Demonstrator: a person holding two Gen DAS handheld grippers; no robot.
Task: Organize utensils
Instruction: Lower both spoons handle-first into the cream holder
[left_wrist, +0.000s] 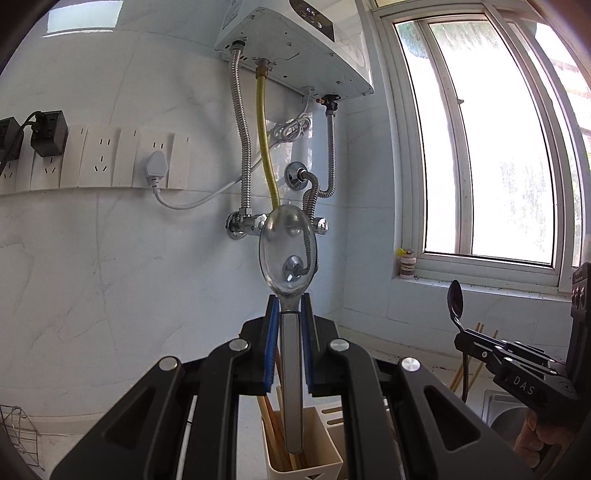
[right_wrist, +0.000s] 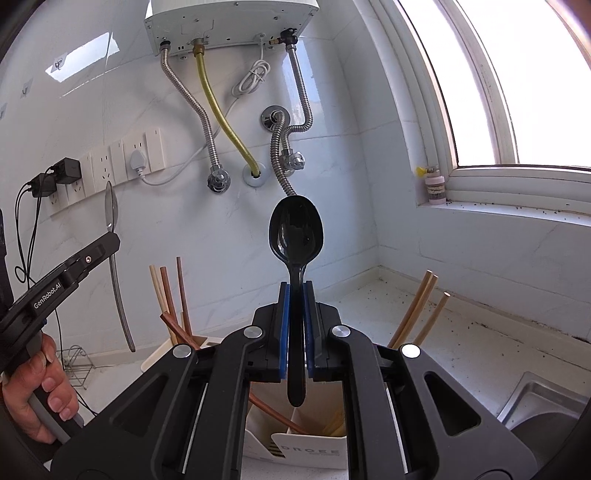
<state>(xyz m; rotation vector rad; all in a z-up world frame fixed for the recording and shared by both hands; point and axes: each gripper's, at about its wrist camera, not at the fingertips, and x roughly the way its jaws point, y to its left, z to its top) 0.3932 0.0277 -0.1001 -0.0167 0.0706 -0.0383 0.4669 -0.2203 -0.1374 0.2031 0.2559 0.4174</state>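
Each claw pinches a spoon upright, bowl up: the left claw (left_wrist: 288, 314) holds the metal spoon (left_wrist: 289, 251) with its handle end straight below, over the holder (left_wrist: 325, 461), and the right claw (right_wrist: 295, 295) holds the black spoon (right_wrist: 295, 232) likewise.

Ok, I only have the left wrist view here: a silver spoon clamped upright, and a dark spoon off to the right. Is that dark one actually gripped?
Observer: Yes. The right gripper is shut on the black spoon, bowl up.
Operator: What is under it?
Observer: A white utensil holder, with the spoon handle's end just above its opening.
Operator: Anything in that holder?
Observer: Chopsticks lean out of it on the right, and reddish ones lie inside.
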